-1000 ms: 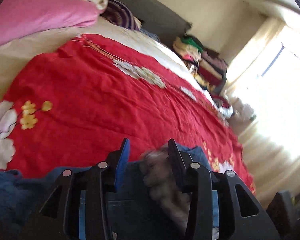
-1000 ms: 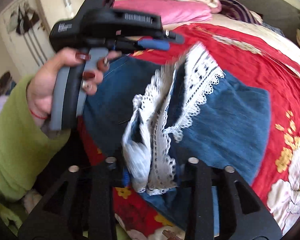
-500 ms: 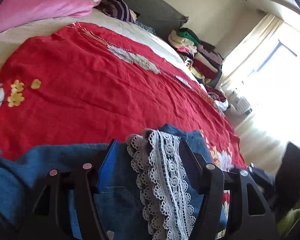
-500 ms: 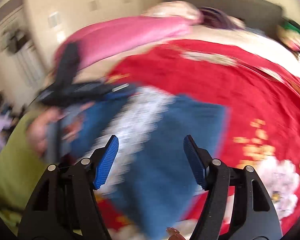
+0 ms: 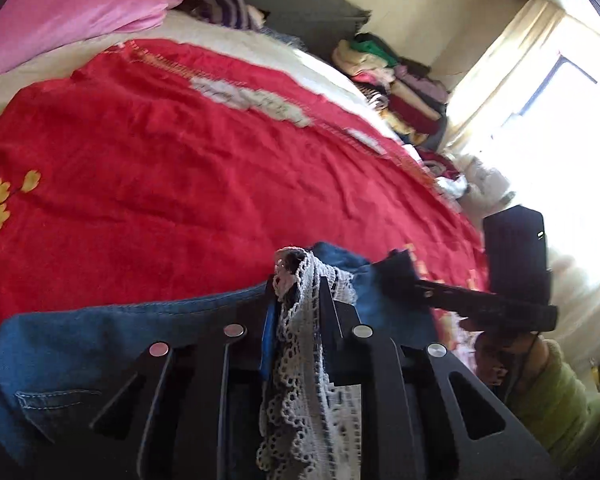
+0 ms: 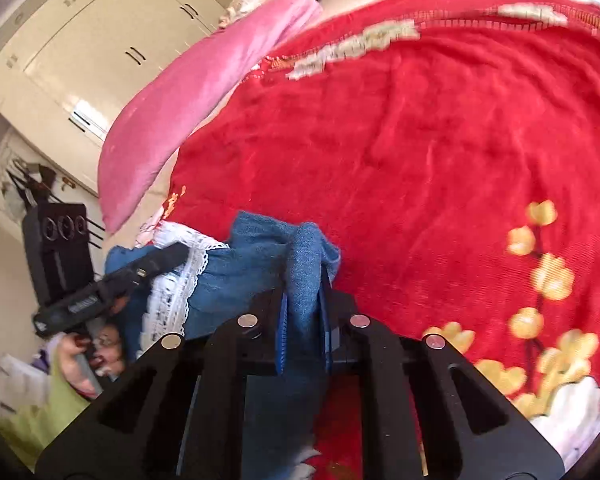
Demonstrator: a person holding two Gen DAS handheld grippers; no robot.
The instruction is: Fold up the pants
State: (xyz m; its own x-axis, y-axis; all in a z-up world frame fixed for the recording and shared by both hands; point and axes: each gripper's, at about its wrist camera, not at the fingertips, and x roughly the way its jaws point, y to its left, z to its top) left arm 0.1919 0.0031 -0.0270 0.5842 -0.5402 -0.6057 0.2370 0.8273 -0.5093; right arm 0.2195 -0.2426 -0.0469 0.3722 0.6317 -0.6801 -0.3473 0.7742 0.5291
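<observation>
Blue denim pants [image 5: 100, 336] with white lace trim [image 5: 300, 360] lie at the near edge of a bed's red blanket [image 5: 180, 160]. My left gripper [image 5: 296, 292] is shut on the lace-trimmed edge of the pants. My right gripper [image 6: 304, 280] is shut on a bunched fold of the denim [image 6: 306, 272]. In the right wrist view the left gripper [image 6: 112, 292] shows at the left, at the lace trim [image 6: 184, 276]. In the left wrist view the right gripper [image 5: 460, 300] shows at the right over the denim.
A pink pillow [image 5: 60, 16] lies at the head of the bed. A pile of folded clothes [image 5: 396, 84] sits at the far side near a bright window [image 5: 560, 140]. White wardrobes [image 6: 80, 60] stand behind the pillow. A black device [image 6: 56, 248] stands at the left.
Both grippers were open half a second ago and have now shut on the pants. The right gripper swung round toward the near denim edge.
</observation>
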